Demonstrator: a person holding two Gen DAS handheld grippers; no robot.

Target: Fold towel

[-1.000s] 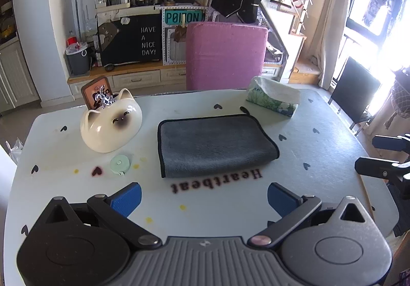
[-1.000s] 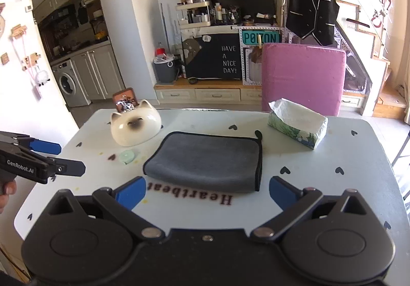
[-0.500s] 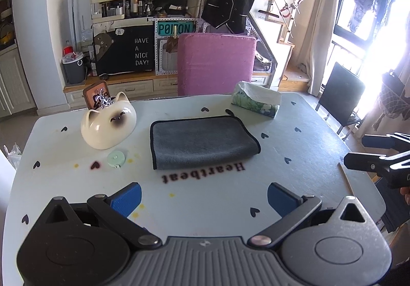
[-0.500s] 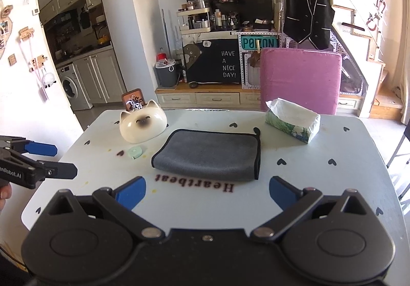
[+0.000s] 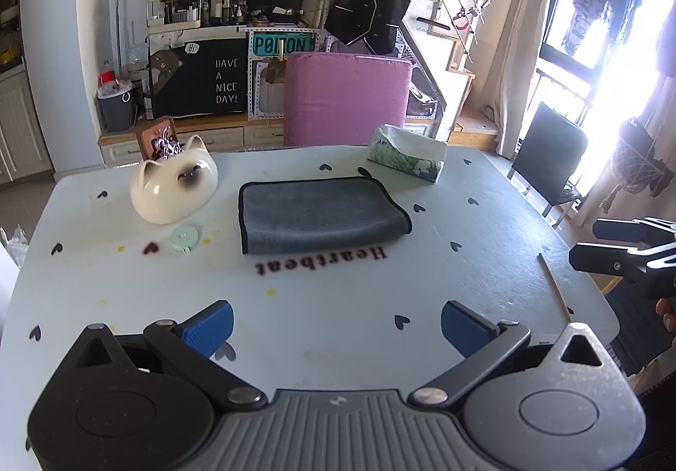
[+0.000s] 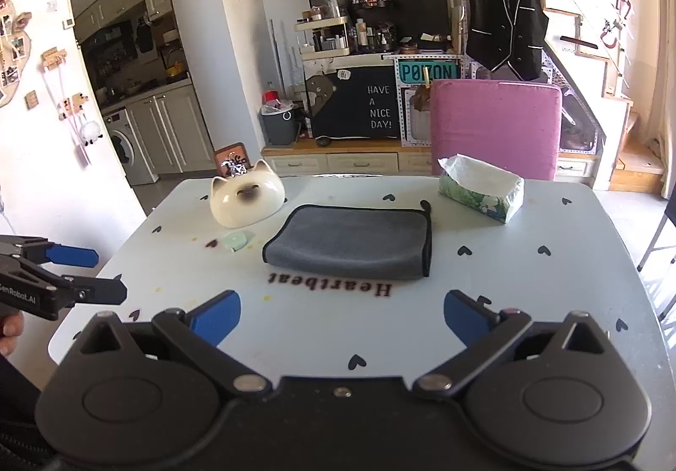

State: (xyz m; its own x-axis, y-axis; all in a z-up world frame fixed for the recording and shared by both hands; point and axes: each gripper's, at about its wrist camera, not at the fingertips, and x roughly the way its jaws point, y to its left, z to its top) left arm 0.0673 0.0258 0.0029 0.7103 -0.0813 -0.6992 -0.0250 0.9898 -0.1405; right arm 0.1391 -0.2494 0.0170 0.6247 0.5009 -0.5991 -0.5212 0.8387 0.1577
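A grey towel [image 5: 319, 215] with black trim lies folded flat in the middle of the white table [image 5: 338, 310]; it also shows in the right wrist view [image 6: 350, 240]. My left gripper [image 5: 336, 327] is open and empty, held back over the near table edge, well short of the towel. My right gripper [image 6: 341, 317] is open and empty, also back from the towel. Each gripper shows at the edge of the other's view, the right one [image 5: 625, 249] and the left one [image 6: 80, 272].
A cat-shaped ceramic bowl [image 5: 173, 186] and a round green tape measure [image 5: 185, 236] lie left of the towel. A tissue box [image 5: 406, 157] stands behind it on the right. A pink chair [image 5: 346, 97] stands beyond the table. A thin stick [image 5: 554, 287] lies near the right edge.
Both grippers have pulled back and away from the towel, which now looks smaller and farther. The towel has not moved. Both stay open.
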